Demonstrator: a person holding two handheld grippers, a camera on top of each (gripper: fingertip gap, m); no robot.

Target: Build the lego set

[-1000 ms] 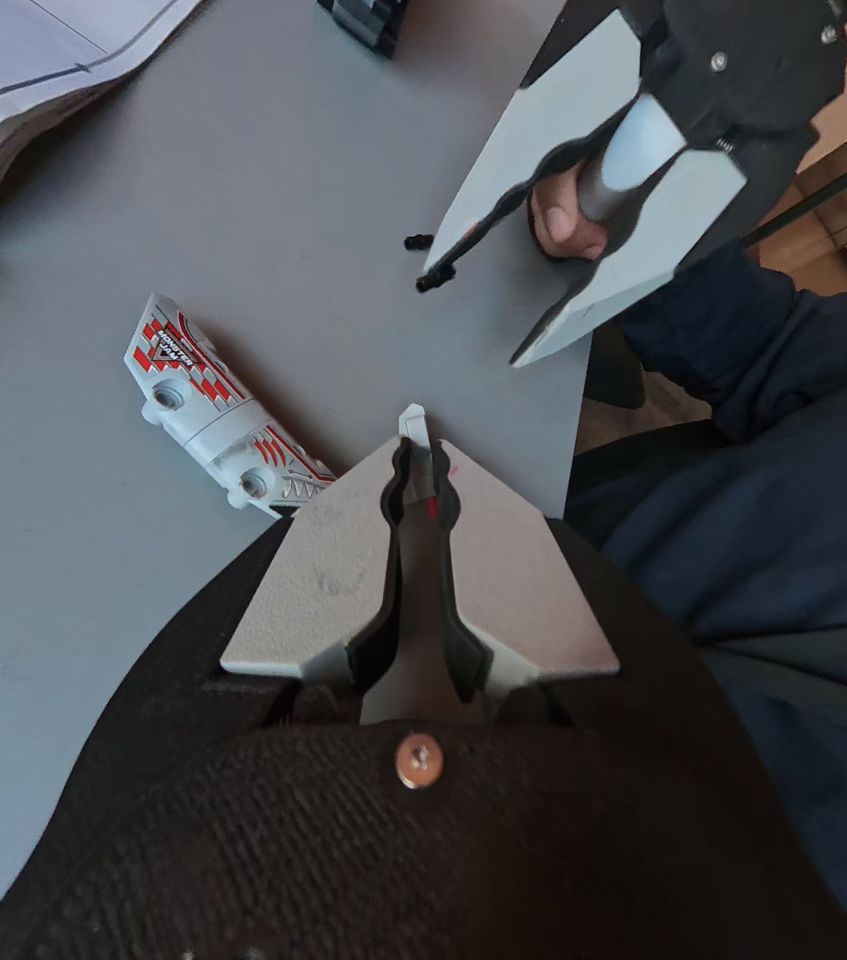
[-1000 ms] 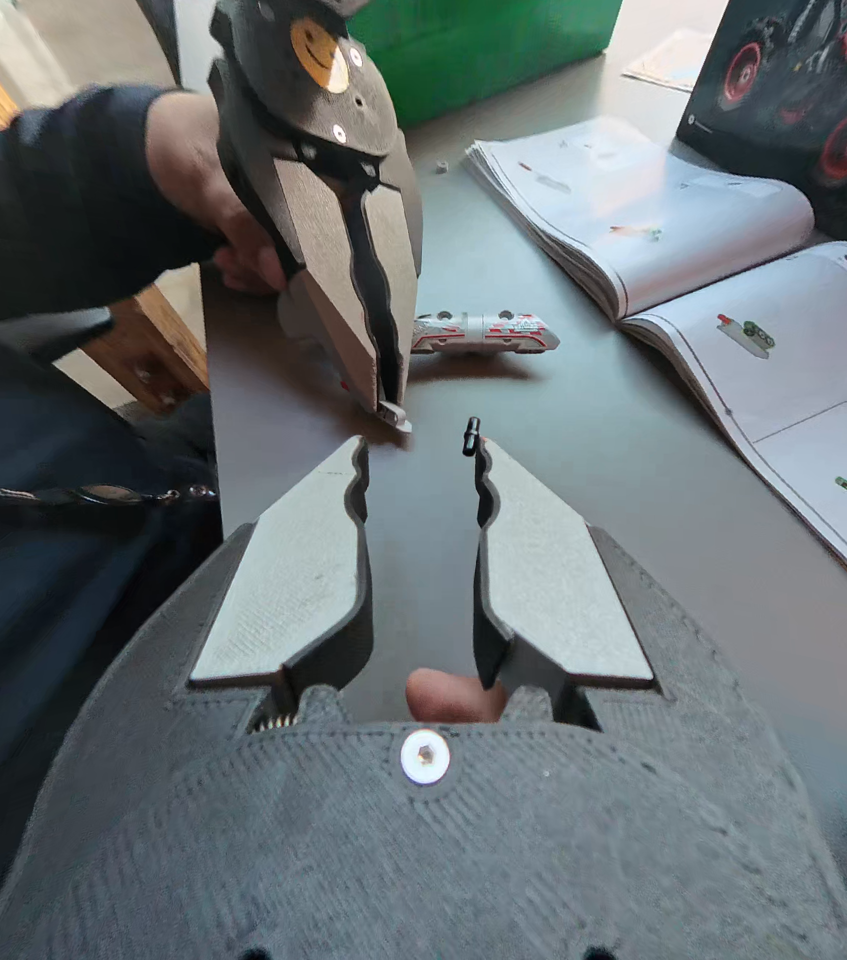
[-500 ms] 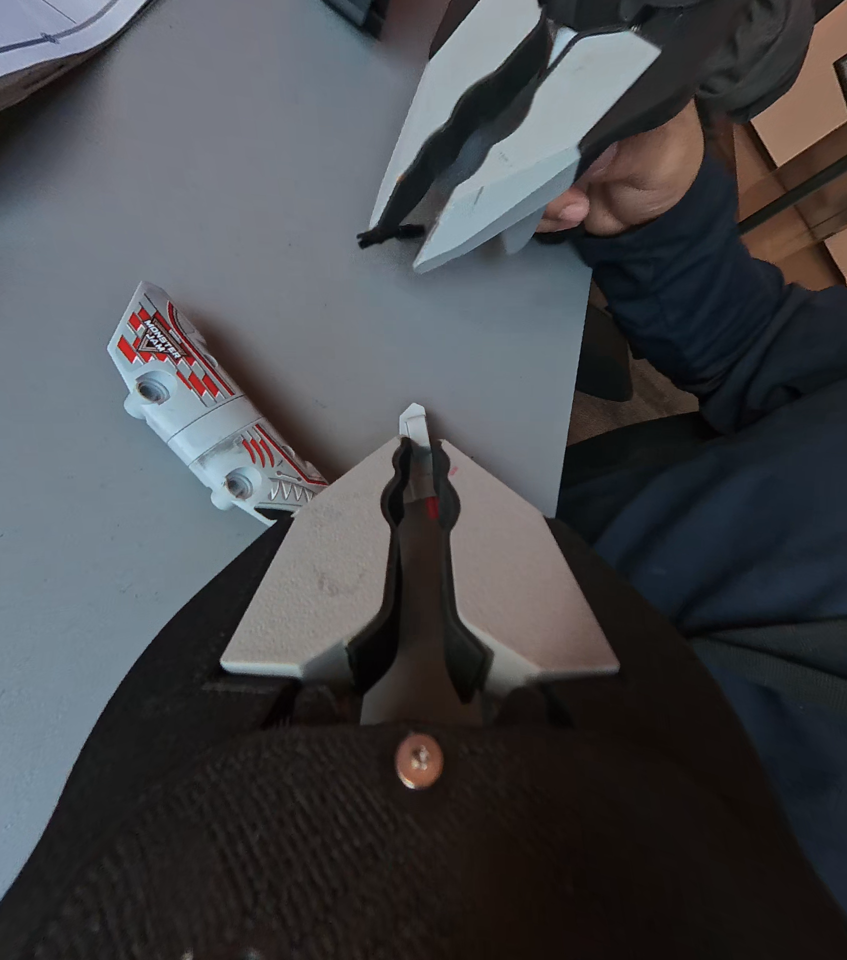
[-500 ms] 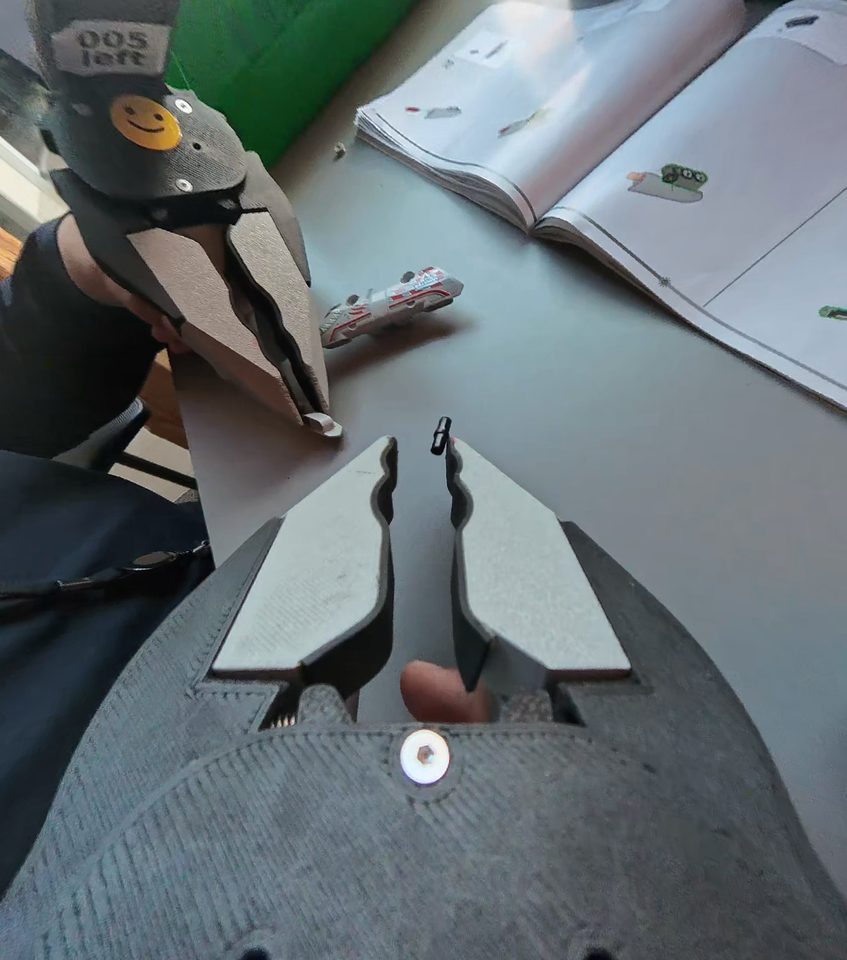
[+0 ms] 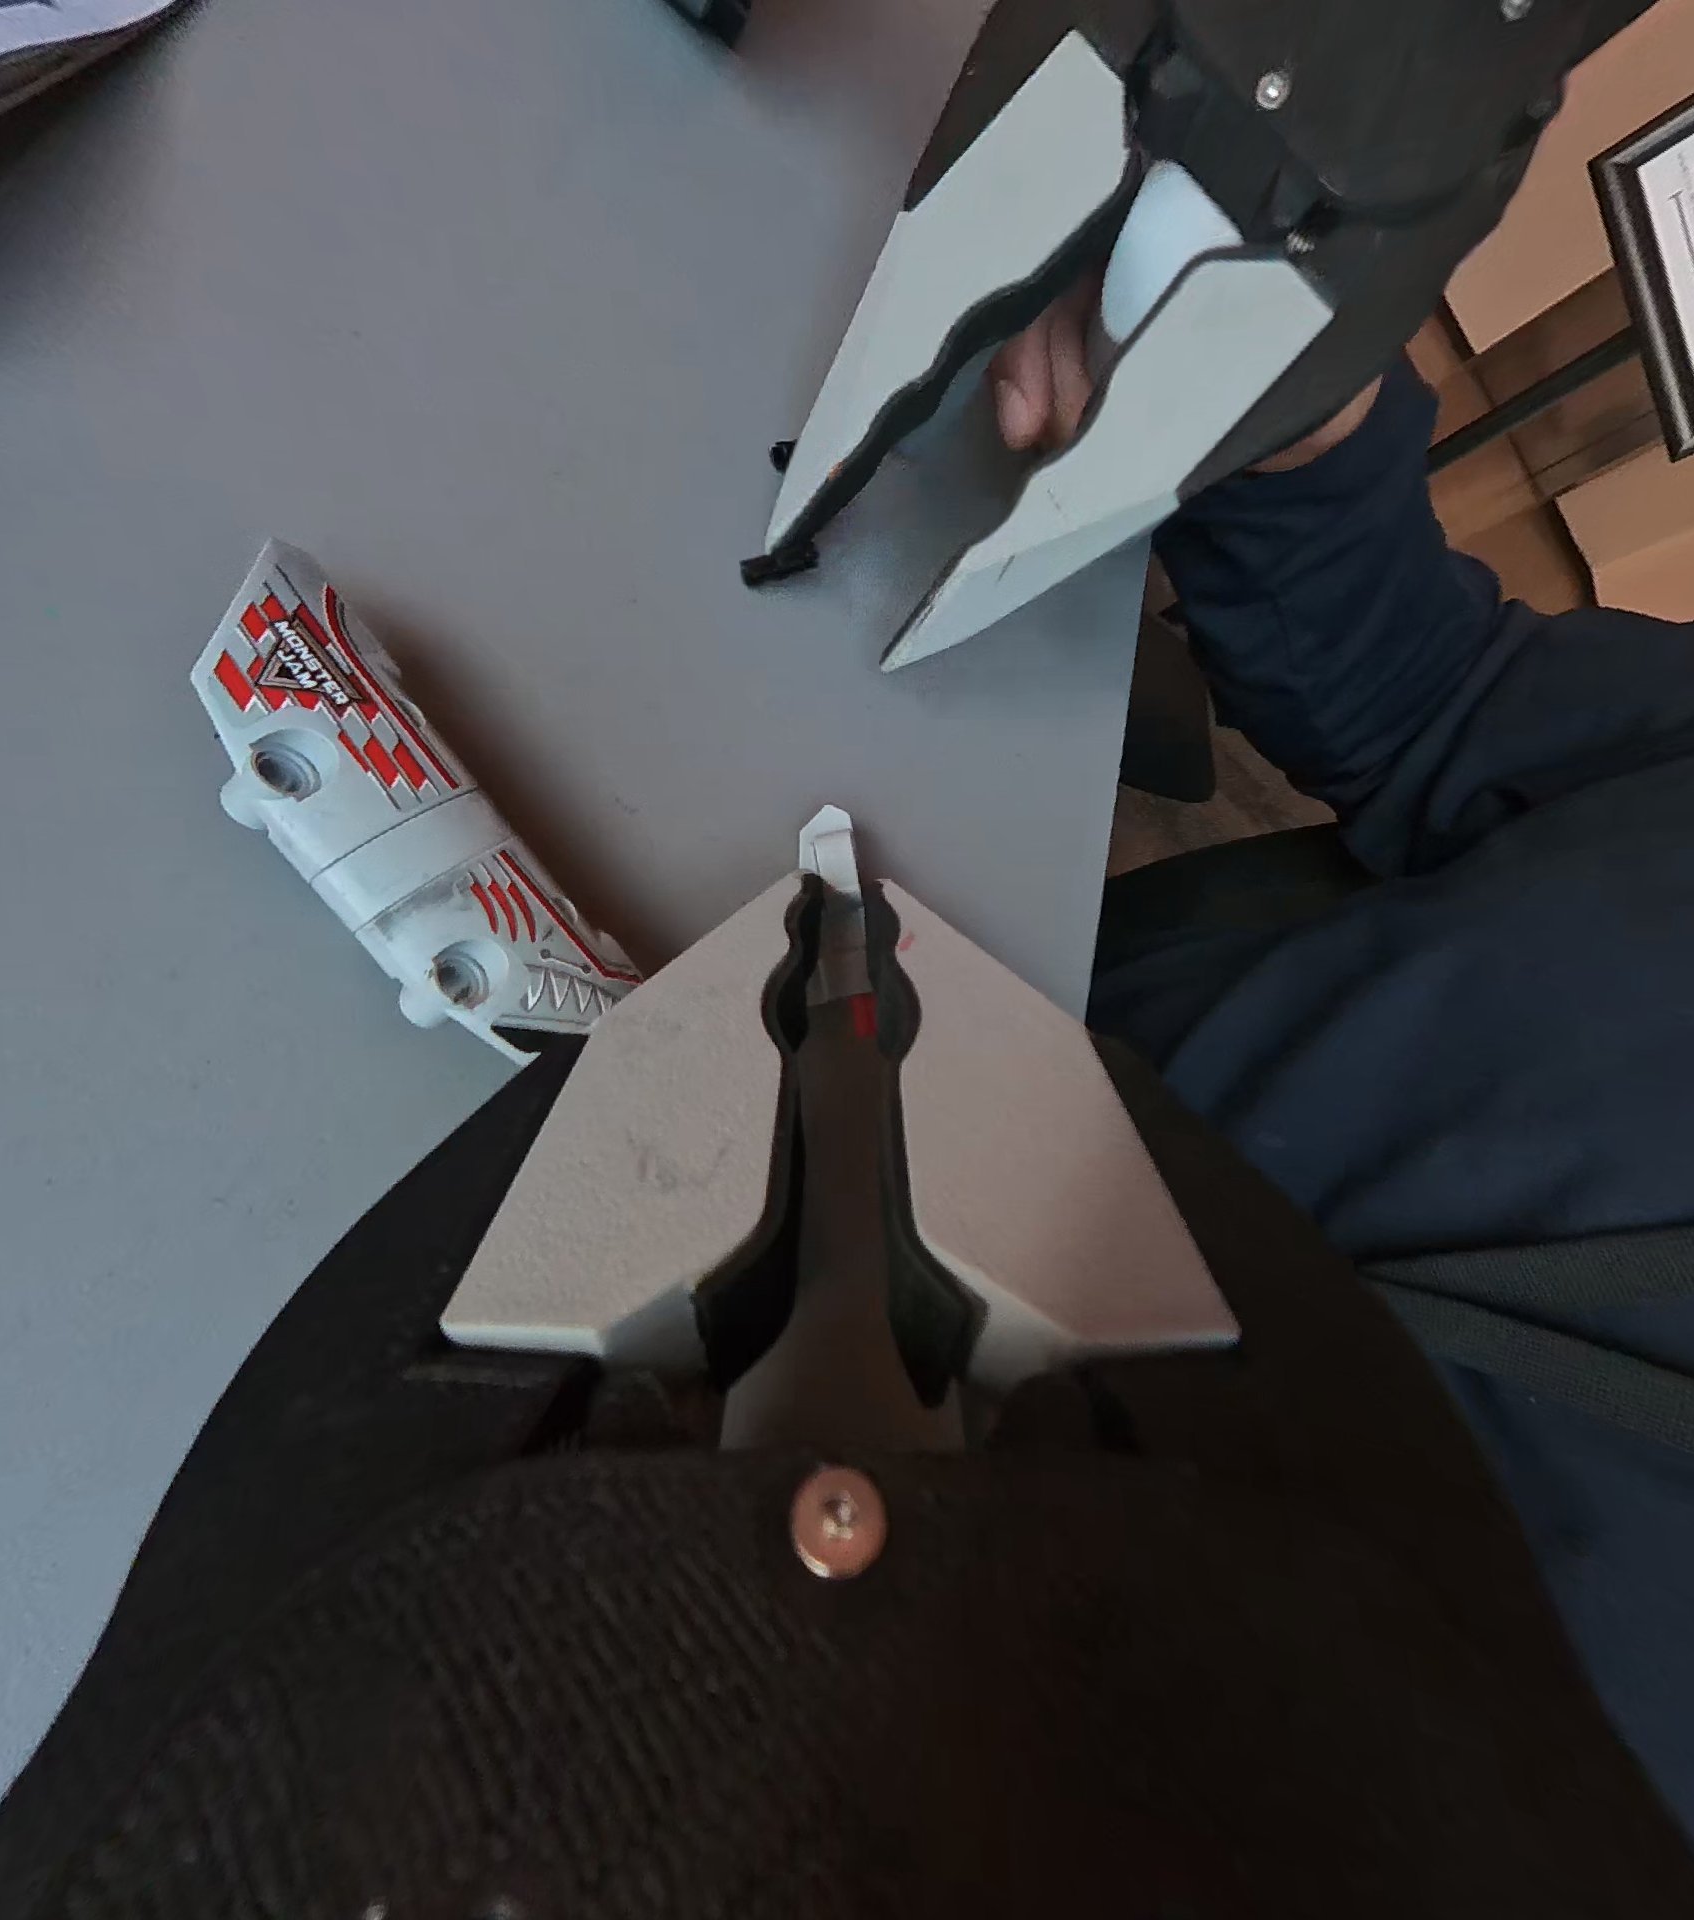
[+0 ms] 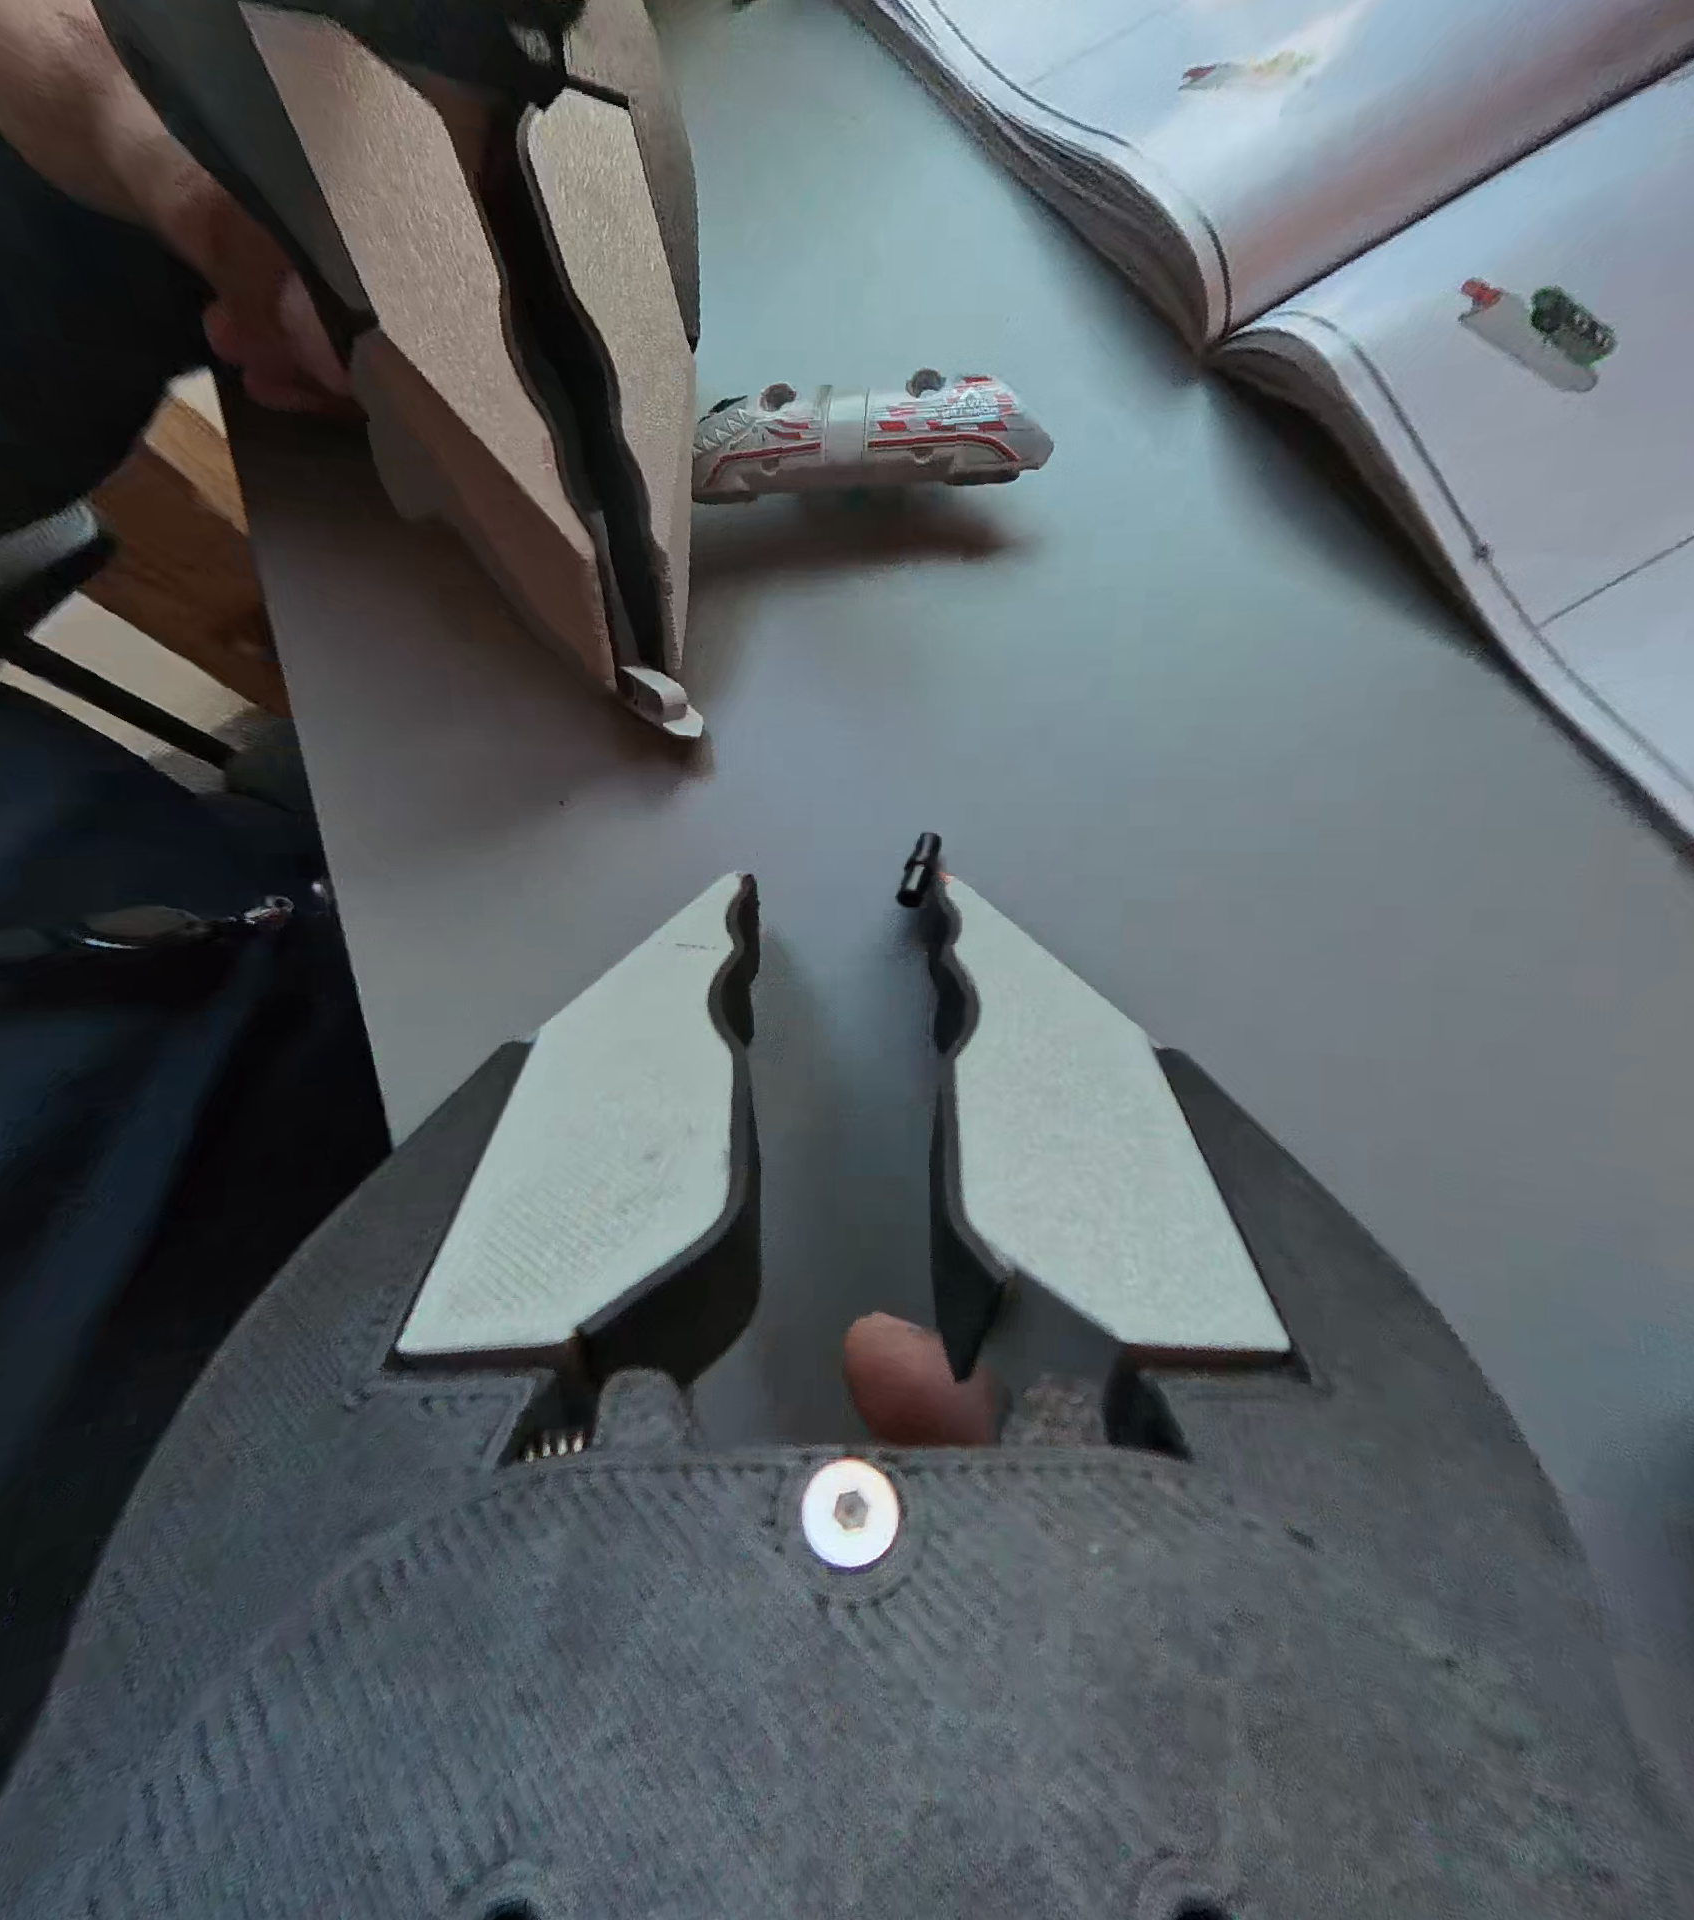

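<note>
White-red lego panel [image 5: 386, 821] lies flat (stickered) on table [image 5: 510, 312].

Lego panel [image 6: 869, 436] lies left of booklet [image 6: 1445, 208].

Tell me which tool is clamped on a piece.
The left tool, shut on a small grey piece; the right tool stands open, with a black pin at one fingertip.

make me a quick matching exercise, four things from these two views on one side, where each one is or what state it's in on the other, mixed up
Things
1. left tongs
2. right tongs
3. red-and-white lego panel
4. instruction booklet

Places or states
A. lying open on the table
B. shut on a small grey lego piece
C. open, a black pin at one tip
D. lying loose on the table

Pairs: 1-B, 2-C, 3-D, 4-A
</note>
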